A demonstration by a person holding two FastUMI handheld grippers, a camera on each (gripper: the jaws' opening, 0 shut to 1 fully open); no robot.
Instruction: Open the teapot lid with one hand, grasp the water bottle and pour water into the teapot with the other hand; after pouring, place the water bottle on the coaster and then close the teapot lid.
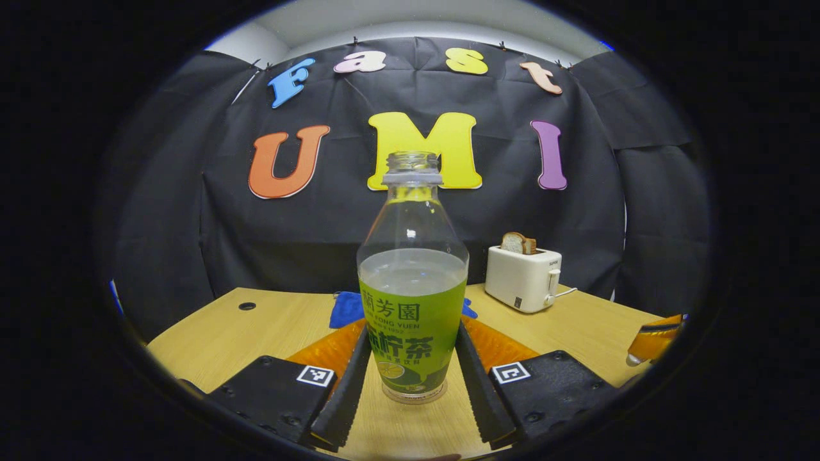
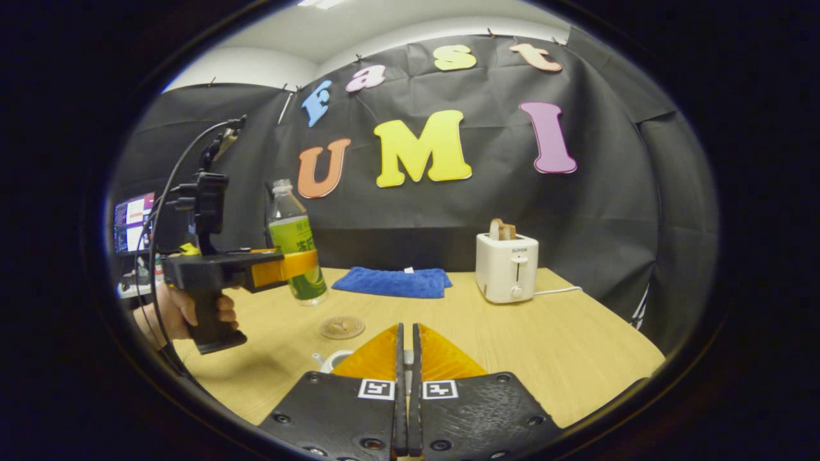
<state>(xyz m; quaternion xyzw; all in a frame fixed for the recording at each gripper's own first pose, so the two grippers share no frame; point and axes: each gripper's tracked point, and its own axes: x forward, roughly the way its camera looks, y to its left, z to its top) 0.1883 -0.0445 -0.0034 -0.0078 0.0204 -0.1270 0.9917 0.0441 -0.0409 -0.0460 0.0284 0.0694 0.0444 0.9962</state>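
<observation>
A clear water bottle (image 1: 413, 282) with a green label and no cap stands upright between my left gripper's fingers, about half full. My left gripper (image 1: 413, 330) is shut on its label. In the right gripper view a hand holds that left gripper (image 2: 307, 262) and the water bottle (image 2: 291, 230) at the table's left, the bottle's base at or just above the tabletop. My right gripper (image 2: 407, 336) is shut, with only a thin slit between its fingers. Part of the white teapot (image 2: 328, 360) peeks out beneath it on the left. The round coaster (image 2: 342, 327) lies between teapot and bottle.
A white toaster (image 2: 506, 266) holding bread stands at the back right of the wooden table (image 2: 576, 346), its cord trailing right. A folded blue cloth (image 2: 392, 282) lies at the back middle. A monitor (image 2: 131, 221) glows at the far left.
</observation>
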